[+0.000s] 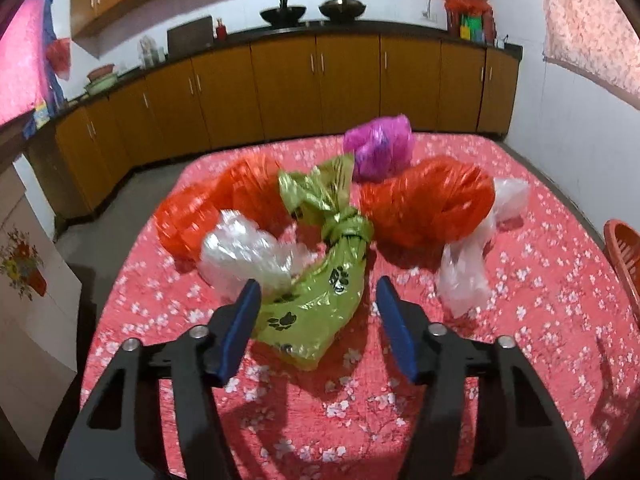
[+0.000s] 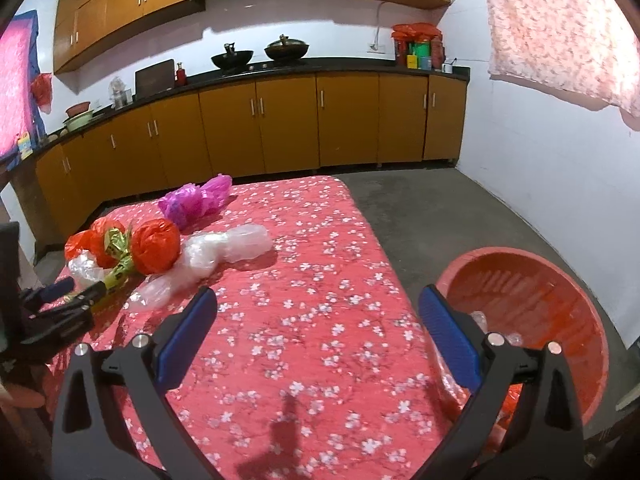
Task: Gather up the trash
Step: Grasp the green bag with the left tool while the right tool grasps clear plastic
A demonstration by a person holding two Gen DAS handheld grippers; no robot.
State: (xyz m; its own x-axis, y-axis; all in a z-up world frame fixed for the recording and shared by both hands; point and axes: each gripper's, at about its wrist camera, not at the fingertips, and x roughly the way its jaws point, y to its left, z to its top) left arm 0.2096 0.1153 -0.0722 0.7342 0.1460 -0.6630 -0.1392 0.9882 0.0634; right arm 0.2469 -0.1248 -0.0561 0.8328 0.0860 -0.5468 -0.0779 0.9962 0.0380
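table: pink floral cloth (image 1: pixel 520 320) is carrying the tied trash bags in one cluster
basin: red tub (image 2: pixel 532 312) is sitting on the floor off the table's right edge, likely the drop spot
green bag: paw-print bag (image 1: pixel 316 312) is lying between the left gripper (image 1: pixel 318 296) fingers, against the left pad (image 1: pixel 244 320), apart from the right one
left jaws: standing apart, not clamping yet
right gripper (image 2: pixel 318 320): hanging wide apart, holding nothing
tip: closing lower on the bag's body beats nipping the knot (image 1: pixel 348 228)
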